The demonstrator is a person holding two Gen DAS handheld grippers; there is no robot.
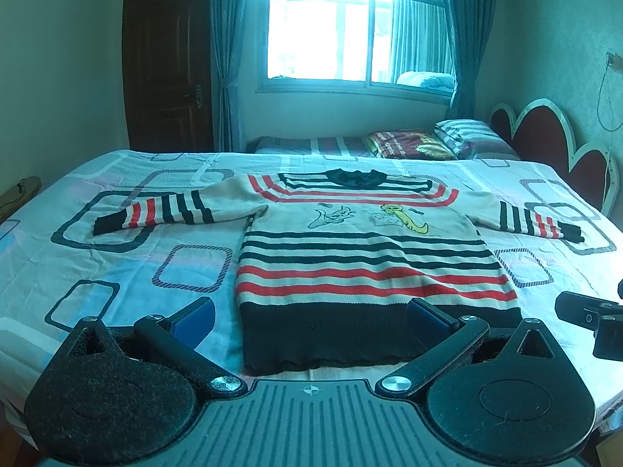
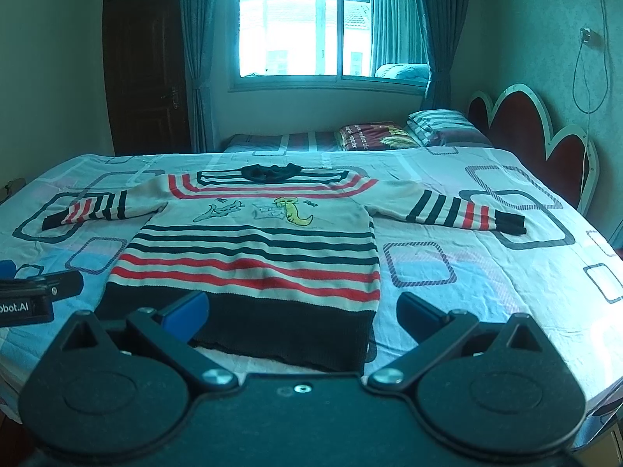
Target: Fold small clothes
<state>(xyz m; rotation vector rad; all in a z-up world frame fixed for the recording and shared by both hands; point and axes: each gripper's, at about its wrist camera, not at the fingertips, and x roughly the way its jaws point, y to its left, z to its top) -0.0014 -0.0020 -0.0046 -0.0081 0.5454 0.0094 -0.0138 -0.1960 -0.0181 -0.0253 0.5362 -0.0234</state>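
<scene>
A small cream sweater with black and red stripes, a black collar and a black hem lies flat on the bed, front up, both sleeves spread out sideways. It also shows in the right wrist view. My left gripper is open and empty, its blue-padded fingers low over the hem's left part. My right gripper is open and empty over the hem's right corner. The right gripper's body shows at the right edge of the left wrist view, and the left gripper's body shows at the left edge of the right wrist view.
The bed sheet is light blue with square outlines. Pillows and a folded blanket lie at the far end by the red headboard. A window, curtains and a dark door stand behind.
</scene>
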